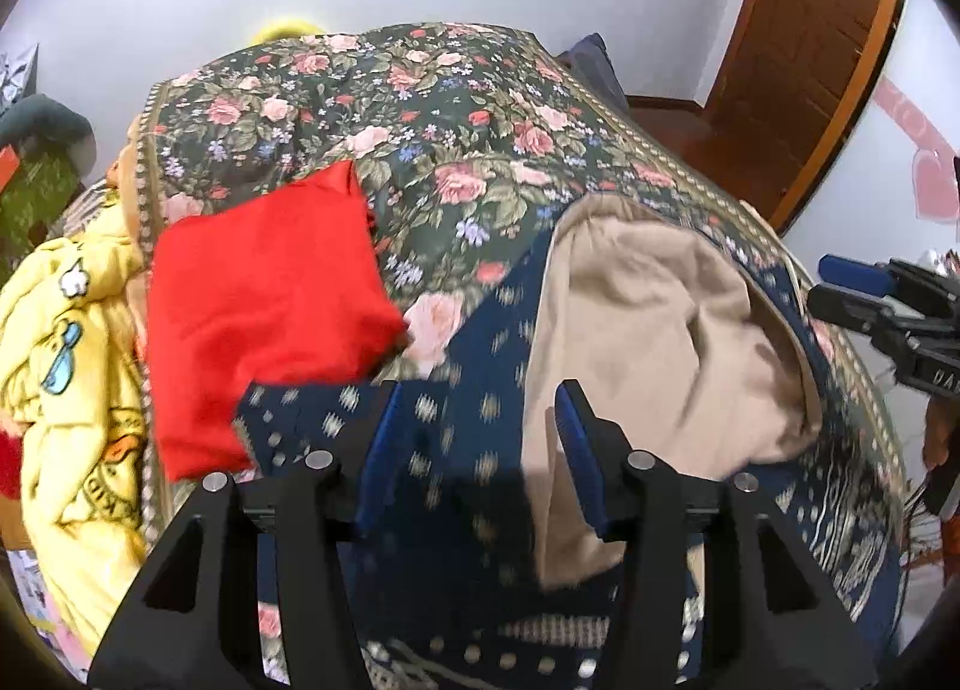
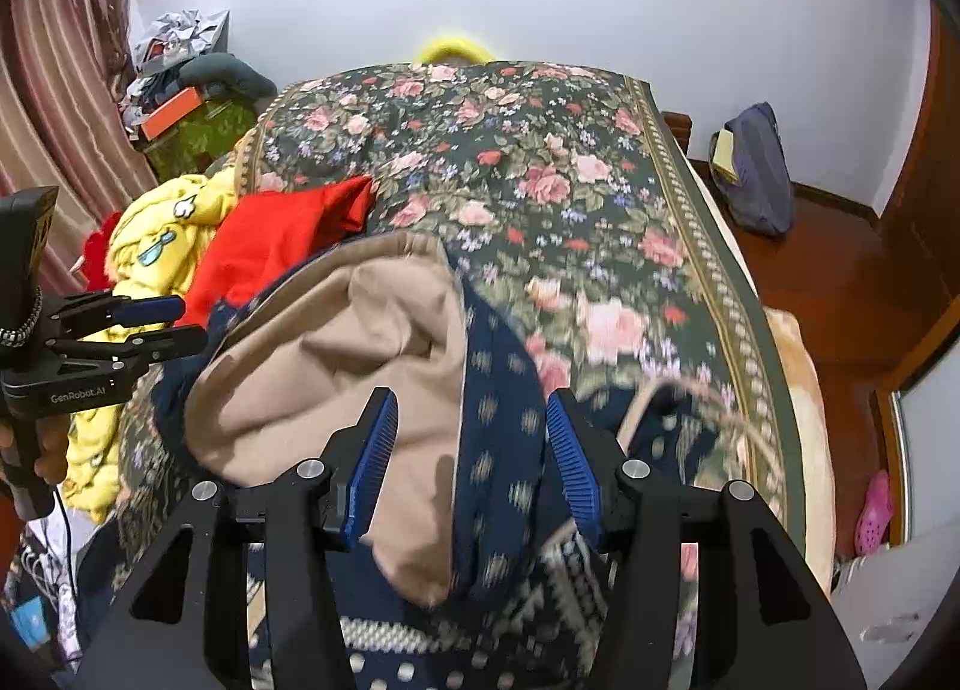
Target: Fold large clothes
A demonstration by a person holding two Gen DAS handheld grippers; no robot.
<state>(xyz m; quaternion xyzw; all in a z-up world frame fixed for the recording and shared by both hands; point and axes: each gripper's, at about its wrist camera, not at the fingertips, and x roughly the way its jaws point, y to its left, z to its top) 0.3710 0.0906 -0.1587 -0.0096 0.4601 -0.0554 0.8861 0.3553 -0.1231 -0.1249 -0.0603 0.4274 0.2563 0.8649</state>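
1. Left gripper [image 1: 477, 438]: jaws apart at a middling width, nothing pinched; blue pads hanging just above navy cloth, not pressing on it.
2. Right gripper [image 2: 471, 450]: jaws likewise parted, no grip; tan and navy cloth showing in the gap beneath, pads clear of it.
3. Navy patterned garment [image 1: 474, 342] with tan lining [image 1: 648, 324]: lying loose and rumpled at the near end of the floral bedspread [image 1: 420, 108], lining turned up and outward, pale woven border at the near hem.
4. Same garment in the right wrist view [image 2: 504, 390]: tan lining [image 2: 336, 354] to the left of a navy band, directly under the parted jaws.
5. Red cloth [image 1: 264, 294]: on the bedspread just left of the navy garment, its near corner overlapping it.
6. Yellow printed garment [image 1: 72, 330]: heaped at the left edge of the bed, beside the red cloth.
7. Blurred near cloth in both views.
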